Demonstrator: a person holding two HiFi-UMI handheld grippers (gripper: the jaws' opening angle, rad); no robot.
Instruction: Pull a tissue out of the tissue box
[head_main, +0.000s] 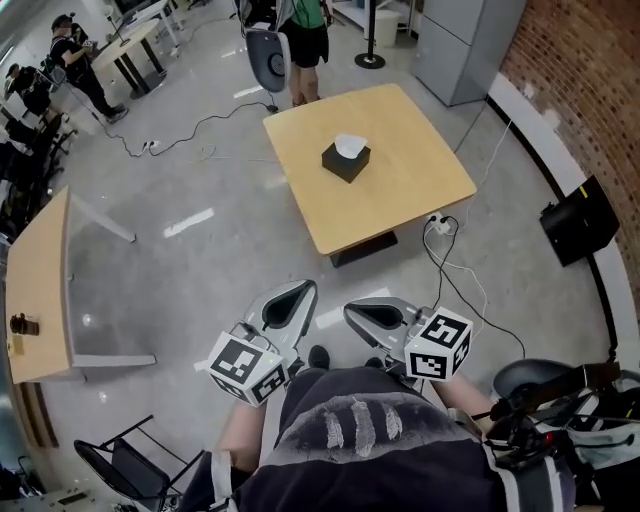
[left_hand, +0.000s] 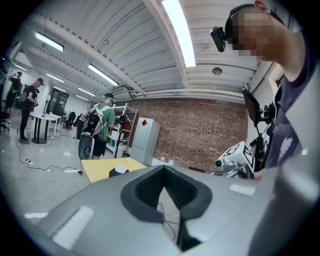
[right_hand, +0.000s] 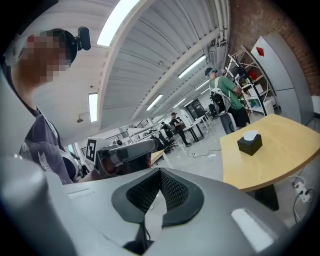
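Observation:
A black tissue box (head_main: 345, 162) with a white tissue (head_main: 349, 146) sticking out of its top stands near the middle of a square wooden table (head_main: 400, 190), well ahead of me. My left gripper (head_main: 298, 292) and right gripper (head_main: 352, 314) are held side by side close to my body, far short of the table, both shut with nothing between the jaws. In the left gripper view the box (left_hand: 119, 170) is small beyond my left gripper (left_hand: 164, 171). The right gripper view shows the box (right_hand: 250, 143) on the table (right_hand: 272, 157) to the right of my right gripper (right_hand: 160, 173).
A person (head_main: 305, 35) stands behind the table by a round-backed chair (head_main: 269, 58). Cables and a power strip (head_main: 438, 226) lie on the floor beside the table. Another wooden table (head_main: 38, 290) is at left, a black case (head_main: 578, 220) at right, a grey cabinet (head_main: 465, 45) beyond.

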